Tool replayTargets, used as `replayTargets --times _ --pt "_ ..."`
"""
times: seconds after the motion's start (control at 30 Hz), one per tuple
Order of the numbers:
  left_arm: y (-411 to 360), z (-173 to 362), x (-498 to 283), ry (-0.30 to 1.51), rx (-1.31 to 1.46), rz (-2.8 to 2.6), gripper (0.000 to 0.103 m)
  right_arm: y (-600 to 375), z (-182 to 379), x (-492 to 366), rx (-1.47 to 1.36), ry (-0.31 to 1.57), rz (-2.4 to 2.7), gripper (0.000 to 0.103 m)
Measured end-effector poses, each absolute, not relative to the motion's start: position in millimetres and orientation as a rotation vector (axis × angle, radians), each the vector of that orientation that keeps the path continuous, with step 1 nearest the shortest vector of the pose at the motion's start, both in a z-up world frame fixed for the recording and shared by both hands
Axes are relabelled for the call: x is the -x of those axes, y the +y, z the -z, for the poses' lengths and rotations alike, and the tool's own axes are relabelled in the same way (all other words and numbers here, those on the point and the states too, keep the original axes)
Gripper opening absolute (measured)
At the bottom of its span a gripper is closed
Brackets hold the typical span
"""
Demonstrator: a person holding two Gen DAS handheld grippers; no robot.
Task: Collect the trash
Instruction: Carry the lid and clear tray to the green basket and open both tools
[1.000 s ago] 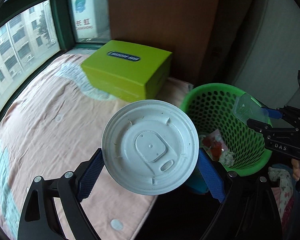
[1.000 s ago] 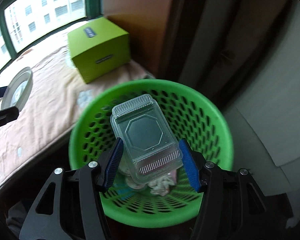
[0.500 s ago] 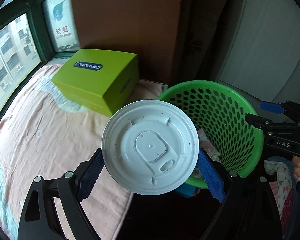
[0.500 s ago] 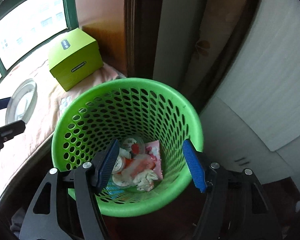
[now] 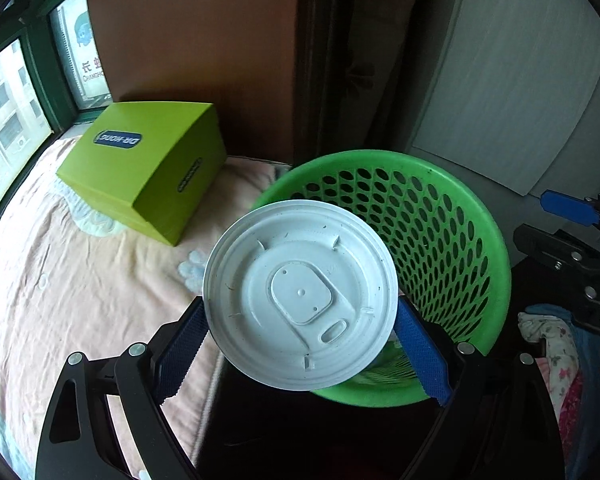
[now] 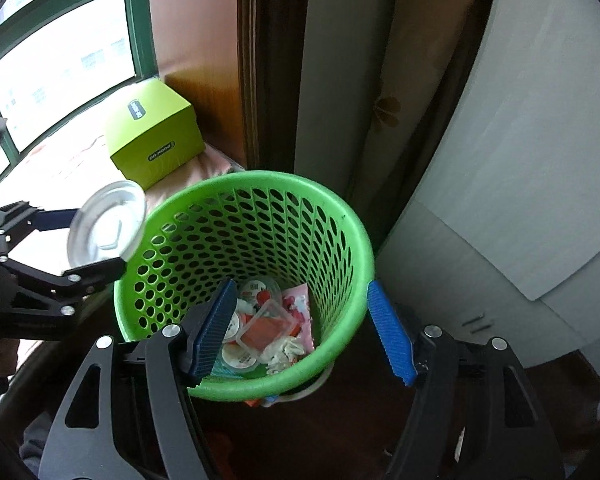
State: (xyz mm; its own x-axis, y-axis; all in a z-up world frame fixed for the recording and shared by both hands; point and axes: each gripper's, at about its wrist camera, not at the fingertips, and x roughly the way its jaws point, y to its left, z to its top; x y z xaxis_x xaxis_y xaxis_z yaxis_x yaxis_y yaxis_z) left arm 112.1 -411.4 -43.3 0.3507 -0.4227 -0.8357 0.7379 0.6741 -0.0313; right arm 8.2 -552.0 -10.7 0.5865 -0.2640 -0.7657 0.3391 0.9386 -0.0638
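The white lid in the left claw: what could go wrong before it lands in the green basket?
1. The white lid is pinched only at its edges by the left claw, so it may slip out early.
2. It hangs near the green basket rim, over the bed side; released now, it could miss.
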Motion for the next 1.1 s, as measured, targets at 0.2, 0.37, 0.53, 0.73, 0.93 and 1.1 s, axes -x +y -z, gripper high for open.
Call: replayTargets --times 0.2,0.37,0.53,0.73,0.93,1.1 --pt "-423 46 -108 0.955 -0.384 0.796 0.089 -554 7 0 -0.103 0.867 0.357 0.068" --pt "-430 46 -104 0.951 -0.38 0.813 0.09 -555 7 5 -0.122 0.86 0.357 0.068" --pt "-428 45 -101 0.942 -0.371 0.829 0.092 -554 9 10 -0.146 0.856 0.349 0.068" --pt "-412 38 -103 0.923 -0.36 0.809 0.093 -546 10 14 -0.155 0.849 0.331 0.068" --pt "-385 25 -108 0.891 -0.334 0.77 0.093 -532 8 13 -0.162 0.833 0.306 0.07" --pt "-362 17 -111 0.88 -0.332 0.716 0.093 -514 9 11 -0.167 0.822 0.278 0.072"
